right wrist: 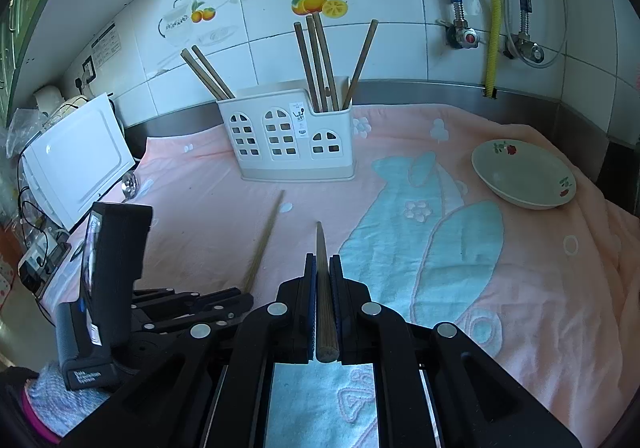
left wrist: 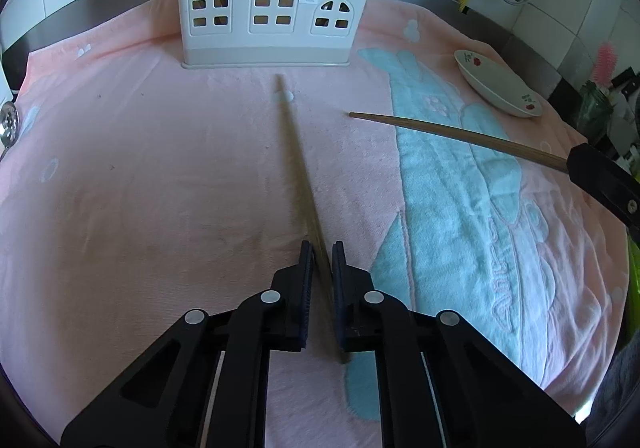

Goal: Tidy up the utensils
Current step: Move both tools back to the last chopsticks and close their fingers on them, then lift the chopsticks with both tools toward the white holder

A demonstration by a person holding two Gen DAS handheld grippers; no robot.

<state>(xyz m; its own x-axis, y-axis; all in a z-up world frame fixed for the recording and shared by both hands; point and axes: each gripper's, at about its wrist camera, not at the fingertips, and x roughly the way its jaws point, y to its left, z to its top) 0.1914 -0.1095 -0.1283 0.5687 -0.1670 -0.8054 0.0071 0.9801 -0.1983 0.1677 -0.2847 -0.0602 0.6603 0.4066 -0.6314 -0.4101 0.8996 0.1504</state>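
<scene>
Left wrist: left tongs (left wrist: 321, 248) clamped on chopstick (left wrist: 296, 152); right tongs (right wrist: 323, 260) clamped on second chopstick (right wrist: 326, 288).

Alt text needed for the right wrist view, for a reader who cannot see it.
The right gripper is shut on a wooden chopstick above a pink towel. Ahead stands a white utensil holder holding chopsticks; a floral bowl sits right.

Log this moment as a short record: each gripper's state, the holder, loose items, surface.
left gripper: shut on a chopstick lying on the towel
right gripper: shut on a second chopstick
holder: white, upright, six chopsticks standing in it
bowl: empty, right of the holder
towel: pink and blue, covers the counter
</scene>
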